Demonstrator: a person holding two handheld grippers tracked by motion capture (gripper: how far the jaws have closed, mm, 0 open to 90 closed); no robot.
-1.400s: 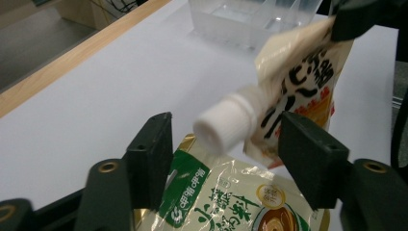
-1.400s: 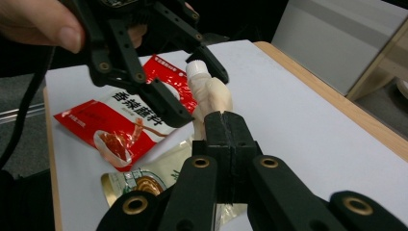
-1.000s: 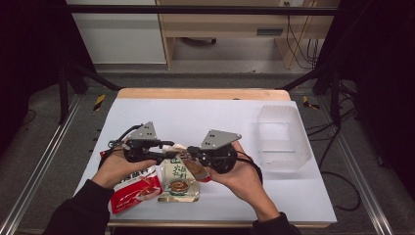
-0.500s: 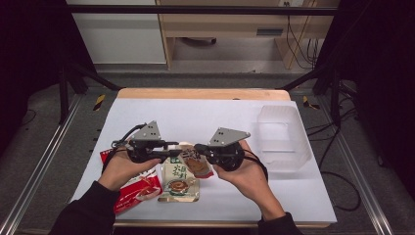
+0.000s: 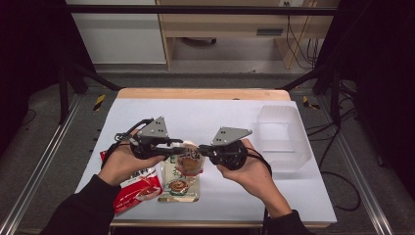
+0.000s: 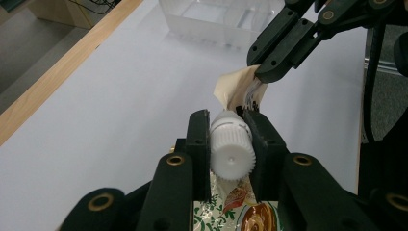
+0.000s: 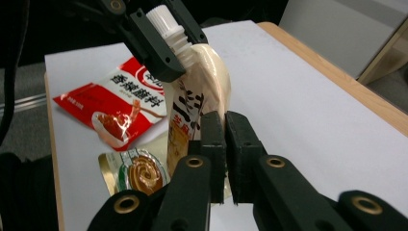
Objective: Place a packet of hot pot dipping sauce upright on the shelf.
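Observation:
A cream spouted pouch (image 5: 190,161) with dark lettering hangs above the table between both grippers. My left gripper (image 6: 226,118) is shut on its white ribbed cap (image 6: 231,149); its jaws have just been closing around that cap. In the right gripper view the cap (image 7: 161,19) sticks out between the left gripper's (image 7: 168,33) jaws. My right gripper (image 7: 225,120) is shut on the pouch's (image 7: 202,82) lower side edge. From above, the left gripper (image 5: 180,148) and right gripper (image 5: 201,152) point toward each other.
A red sachet (image 5: 137,183) and a clear sachet (image 5: 178,185) with green print and brown contents lie on the white table (image 5: 220,117) under the hands. A clear plastic bin (image 5: 284,137) stands at the right. The table's wooden edge (image 5: 200,94) runs along the back.
The left hand has risen a little with the cap, and the pouch now hangs higher above the sachets. The right hand has hardly moved.

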